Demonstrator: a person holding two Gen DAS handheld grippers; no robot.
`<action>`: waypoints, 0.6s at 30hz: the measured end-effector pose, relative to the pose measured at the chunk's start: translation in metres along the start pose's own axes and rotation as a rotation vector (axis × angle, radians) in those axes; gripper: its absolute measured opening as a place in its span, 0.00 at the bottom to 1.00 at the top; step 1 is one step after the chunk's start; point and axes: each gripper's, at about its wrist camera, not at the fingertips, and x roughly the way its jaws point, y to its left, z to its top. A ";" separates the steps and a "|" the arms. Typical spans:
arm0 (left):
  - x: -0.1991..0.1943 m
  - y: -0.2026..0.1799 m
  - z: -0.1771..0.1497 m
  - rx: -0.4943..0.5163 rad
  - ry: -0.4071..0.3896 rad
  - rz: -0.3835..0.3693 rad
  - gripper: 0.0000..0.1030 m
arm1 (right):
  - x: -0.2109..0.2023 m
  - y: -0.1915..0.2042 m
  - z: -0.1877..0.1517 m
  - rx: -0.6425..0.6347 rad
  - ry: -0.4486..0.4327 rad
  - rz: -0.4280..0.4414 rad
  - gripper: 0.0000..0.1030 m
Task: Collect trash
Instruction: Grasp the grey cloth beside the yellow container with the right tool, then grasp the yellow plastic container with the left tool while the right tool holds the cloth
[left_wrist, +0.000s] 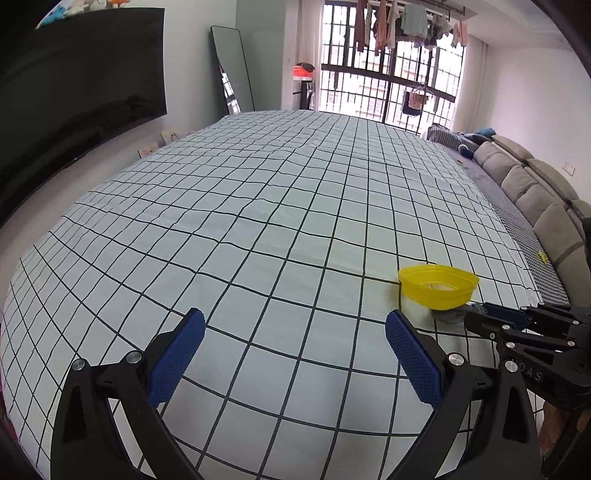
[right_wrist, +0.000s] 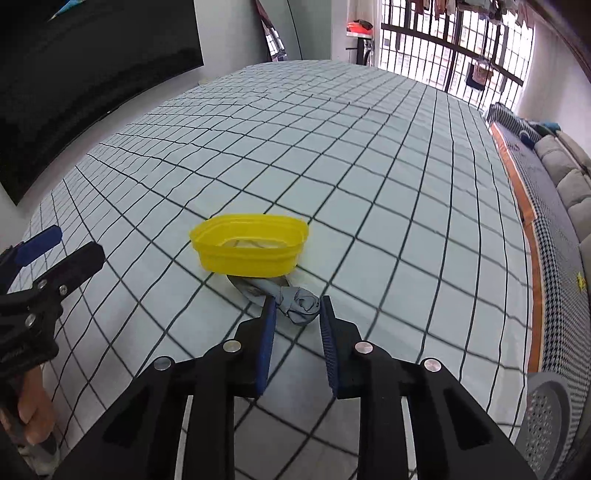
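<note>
Checked bedsheet (right_wrist: 369, 155): my right gripper (right_wrist: 297, 308) clamped on grey wad (right_wrist: 301, 308) beside yellow bowl (right_wrist: 251, 245), near sheet's right edge; left gripper (left_wrist: 295, 332) wide open, empty.

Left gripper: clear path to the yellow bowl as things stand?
Probably yes. The left gripper is open, with bare checked cloth ahead, but the right gripper, shut on a grey wad, sits beside the yellow bowl.

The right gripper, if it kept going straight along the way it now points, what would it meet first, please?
The right gripper is shut on a gray crumpled wad. Straight ahead, it would probably first meet the yellow bowl just beyond the wad on the checked tablecloth, though depth is hard to judge here.
</note>
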 end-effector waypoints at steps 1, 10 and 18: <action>-0.002 -0.002 0.000 0.005 0.001 -0.006 0.94 | -0.004 -0.003 -0.006 0.002 0.002 -0.003 0.23; -0.027 -0.033 -0.011 0.059 0.007 -0.074 0.94 | -0.046 -0.006 -0.052 -0.022 -0.033 0.037 0.23; -0.048 -0.057 -0.030 0.075 0.021 -0.111 0.94 | -0.065 -0.019 -0.089 0.012 -0.066 0.020 0.23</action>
